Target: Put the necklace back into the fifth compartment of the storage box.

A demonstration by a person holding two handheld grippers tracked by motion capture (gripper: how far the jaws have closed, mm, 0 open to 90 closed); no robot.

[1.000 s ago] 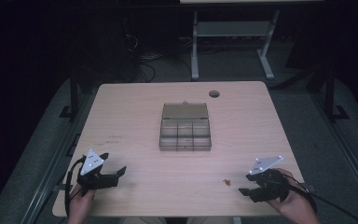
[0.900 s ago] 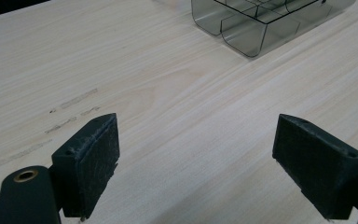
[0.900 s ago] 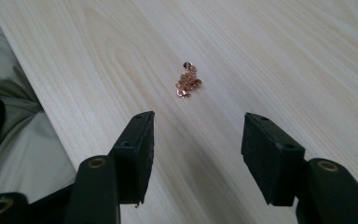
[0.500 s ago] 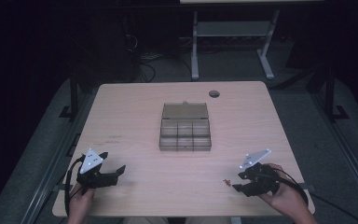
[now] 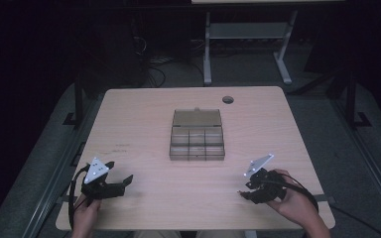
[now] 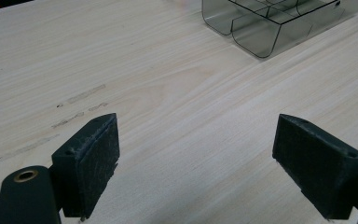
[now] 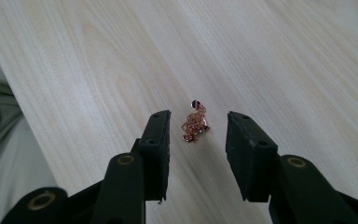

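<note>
Right gripper view shows the right gripper [image 7: 198, 133] with its jaws half spread and just closing in around a small bunched copper-coloured chain with a round charm [image 7: 195, 122], which lies on the pale wooden table [image 7: 284, 56] between the pads, untouched; the left gripper [image 6: 196, 154] is spread wide, the smoky clear plastic compartment box [image 6: 279, 23] ahead

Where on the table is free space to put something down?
Free: the wood between the left gripper and the clear box, and the table left of the box. Crowded: the near right, where the right gripper straddles a small chain.
</note>
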